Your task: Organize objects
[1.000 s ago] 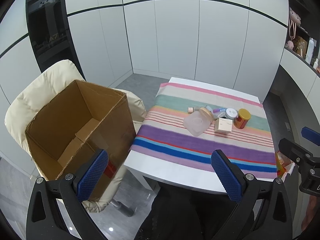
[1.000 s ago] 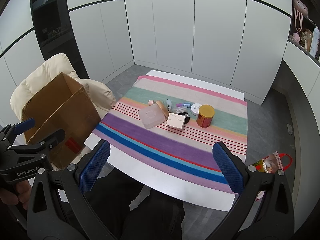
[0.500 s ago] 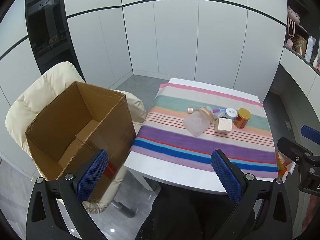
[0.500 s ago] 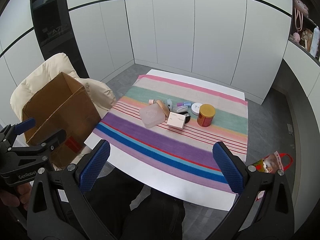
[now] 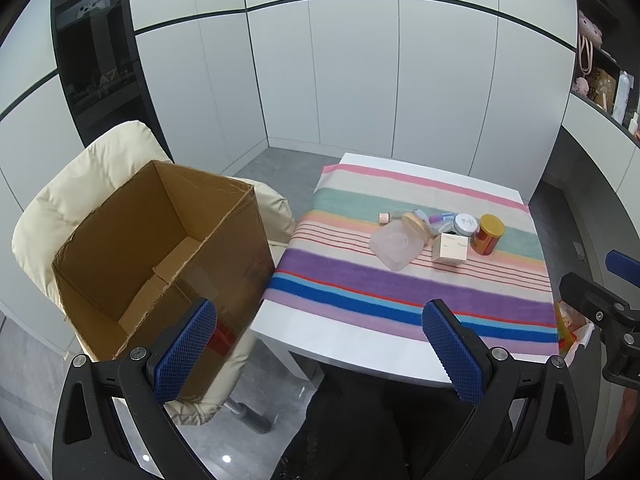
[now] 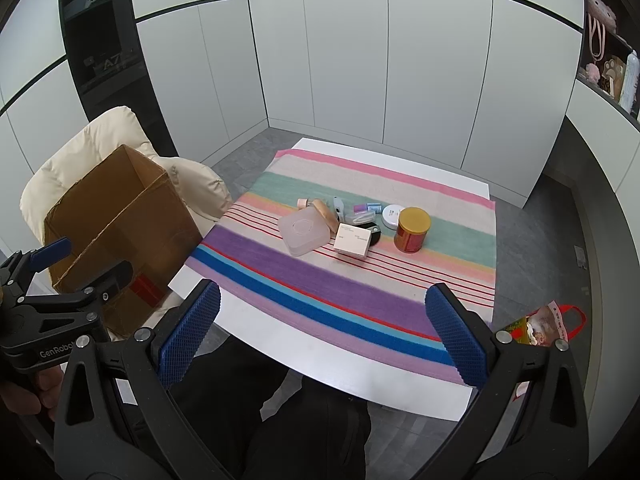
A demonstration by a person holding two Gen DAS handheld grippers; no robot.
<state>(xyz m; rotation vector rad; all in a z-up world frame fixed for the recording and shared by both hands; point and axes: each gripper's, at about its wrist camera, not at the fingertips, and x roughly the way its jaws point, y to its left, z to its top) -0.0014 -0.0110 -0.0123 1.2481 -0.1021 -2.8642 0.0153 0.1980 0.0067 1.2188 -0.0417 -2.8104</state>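
Note:
Small items cluster mid-table on the striped cloth [image 5: 400, 292]: a translucent pink box [image 5: 395, 245] [image 6: 305, 231], a white carton [image 5: 451, 249] [image 6: 353, 239], a gold-lidded red jar [image 5: 487, 234] [image 6: 411, 230], a white round tin [image 6: 392, 215], plus small tubes and bottles behind them. An open, empty cardboard box [image 5: 160, 248] [image 6: 120, 228] rests on a cream chair at the left. My left gripper [image 5: 320, 344] hangs open before the table's near edge, between box and table. My right gripper [image 6: 322, 332] is open too, short of the near edge, holding nothing.
The cream padded chair [image 5: 80, 184] holds the box beside the white table [image 5: 360, 350]. A red-handled bag of snacks [image 6: 544, 322] lies on the floor at the right. White cabinet walls ring the room; shelves with knick-knacks [image 6: 608, 68] sit at far right.
Both views have drifted only slightly; the items, box and both open grippers keep the same places.

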